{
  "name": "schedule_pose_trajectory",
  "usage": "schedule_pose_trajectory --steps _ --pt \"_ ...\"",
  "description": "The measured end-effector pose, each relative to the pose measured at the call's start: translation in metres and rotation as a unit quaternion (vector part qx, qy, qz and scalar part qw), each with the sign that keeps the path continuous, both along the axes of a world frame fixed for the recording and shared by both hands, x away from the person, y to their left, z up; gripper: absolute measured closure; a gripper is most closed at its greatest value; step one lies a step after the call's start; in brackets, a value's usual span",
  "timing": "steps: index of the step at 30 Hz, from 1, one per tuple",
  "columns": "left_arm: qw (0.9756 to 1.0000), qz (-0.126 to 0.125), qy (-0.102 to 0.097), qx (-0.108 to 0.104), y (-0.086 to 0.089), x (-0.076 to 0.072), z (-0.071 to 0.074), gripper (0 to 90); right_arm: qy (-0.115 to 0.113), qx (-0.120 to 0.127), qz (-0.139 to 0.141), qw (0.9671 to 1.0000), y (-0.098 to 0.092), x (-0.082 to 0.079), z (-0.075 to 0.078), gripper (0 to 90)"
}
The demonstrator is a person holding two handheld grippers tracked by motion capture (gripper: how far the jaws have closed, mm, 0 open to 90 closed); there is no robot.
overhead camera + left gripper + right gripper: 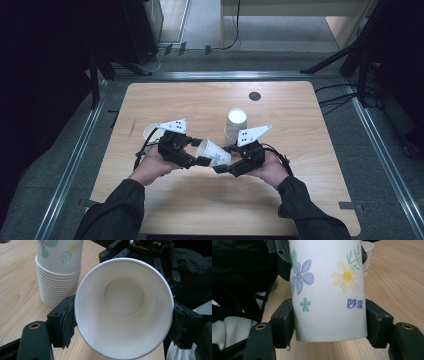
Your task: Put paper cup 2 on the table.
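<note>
From the high view I hold one cup [212, 153] between my two grippers, just above the worktop [300, 165] near its middle. It lies on its side, long axis running left to right, mouth toward the left gripper [200, 161] and base toward the right gripper [223, 169]. Just behind it stands a stack [235, 125] of cups, upright, mouth up. One more cup [150, 132] sits behind my left hand [152, 165], partly hidden. My right hand [270, 169] carries the other gripper. So I count one held cup, one stack and one loose cup.

In the left gripper view I look straight into the cup's [124, 307] open mouth, its round bottom facing me deep inside. The pads [67, 320] sit against the rim on both sides, so this gripper pinches the cup at its mouth. The stack [58, 272] stands to the left behind it, rims layered, too many to count surely. The right gripper's body [147, 250] shows behind the cup.

In the right gripper view the cup's [328, 292] flowered wall runs up the frame from the base at the bottom, and the pads [285, 320] press its base end from both sides. The loose cup [367, 255] peeks out at upper right.
</note>
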State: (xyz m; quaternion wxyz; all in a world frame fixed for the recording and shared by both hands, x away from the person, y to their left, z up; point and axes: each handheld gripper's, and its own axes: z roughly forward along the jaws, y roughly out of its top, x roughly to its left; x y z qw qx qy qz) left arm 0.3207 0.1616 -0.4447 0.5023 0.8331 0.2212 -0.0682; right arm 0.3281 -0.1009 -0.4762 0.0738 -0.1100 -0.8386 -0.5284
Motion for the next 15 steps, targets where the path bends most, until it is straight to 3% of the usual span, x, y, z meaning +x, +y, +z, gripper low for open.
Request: schedule_pose_trajectory --steps 15 --pt "1.0000 0.000 -0.008 -0.003 0.0027 -0.0014 0.0031 22.0 0.003 0.003 -0.001 1.0000 0.0008 -0.0006 0.0023 32.4"
